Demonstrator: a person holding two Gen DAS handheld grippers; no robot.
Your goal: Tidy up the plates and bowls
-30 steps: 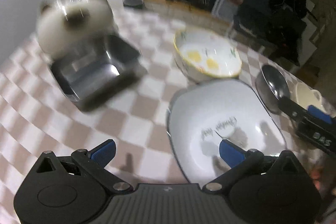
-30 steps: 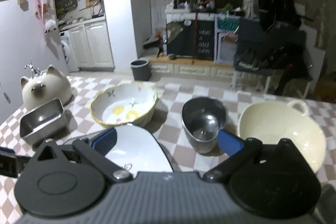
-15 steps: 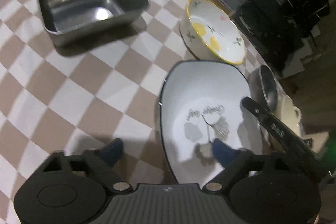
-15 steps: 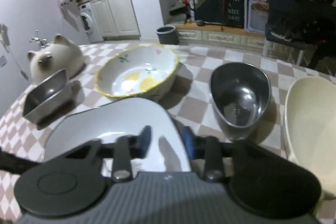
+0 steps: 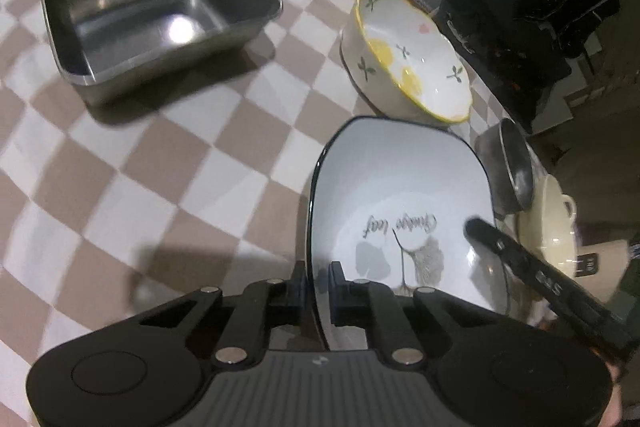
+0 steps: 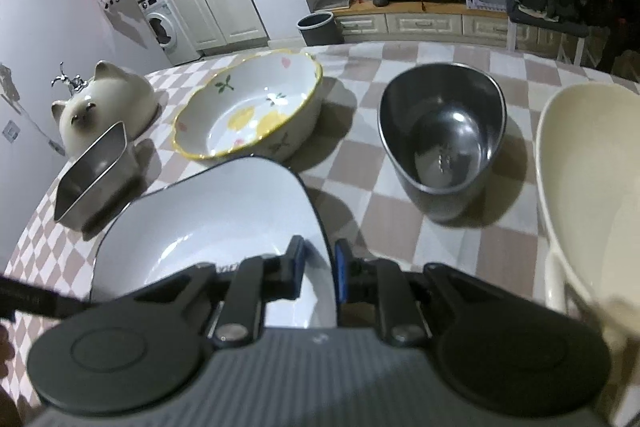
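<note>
- Your left claw [image 5: 318, 287] straddled the near left rim of the square plate [image 5: 400, 195]; jaws were closing, one pad outside, one inside, rim between them and apparently pinched.
- Your right claw [image 6: 320, 267] sat on the opposite rim of the same plate [image 6: 208, 219], jaws also closing, rim between the blue pads and looking gripped.
- The key relation: the plate lay directly ahead of and between both claws, flat on the checkered table [image 5: 160, 163], each claw on its own side edge. Neither hand was nearer; it read as a two-handed lift, so both sides would need to rise level.
- Just beyond the plate: the floral bowl [image 6: 248, 115] with a yellow scalloped rim, close to the plate's far edge; whether they touched, you could not tell.
- Right of it, apart: a steel bowl [image 6: 444, 131], then a cream bowl [image 6: 592, 187] with a handle.
- Far left: a rectangular steel tray [image 5: 156, 23], and behind it a cat-shaped jar [image 6: 104, 107].
- Count: one plate, three bowls, one tray, one jar.
</note>
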